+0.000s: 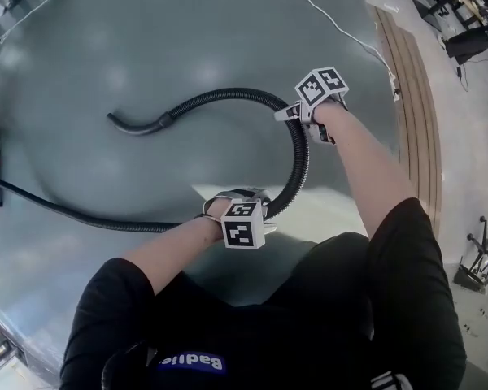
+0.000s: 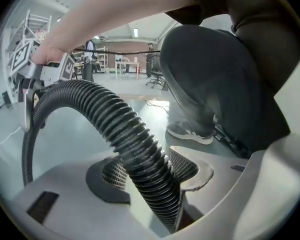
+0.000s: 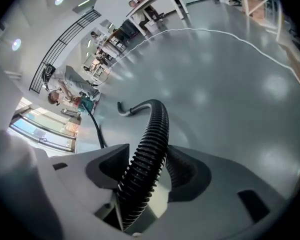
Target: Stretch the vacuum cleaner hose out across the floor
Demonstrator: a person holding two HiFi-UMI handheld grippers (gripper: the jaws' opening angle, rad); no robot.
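A black ribbed vacuum hose (image 1: pixel 220 96) arcs across the grey floor from its nozzle end (image 1: pixel 134 124) at the left. It bends down to my feet, then runs off left as a thin line. My right gripper (image 1: pixel 297 112) sits at the top of the bend; in the right gripper view the hose (image 3: pixel 157 129) lies between its jaws (image 3: pixel 145 169), against the left pad, with a gap at the right pad. My left gripper (image 1: pixel 244 200) is lower on the bend. There the hose (image 2: pixel 115 119) is pressed between both mesh pads (image 2: pixel 185 164).
A white cable (image 1: pixel 333 23) trails over the floor at the back. Long wooden boards (image 1: pixel 411 80) lie along the right side, with stands and desks beyond. My shoe (image 2: pixel 190 131) is close by the left gripper. People and tables (image 3: pixel 145 6) are far off.
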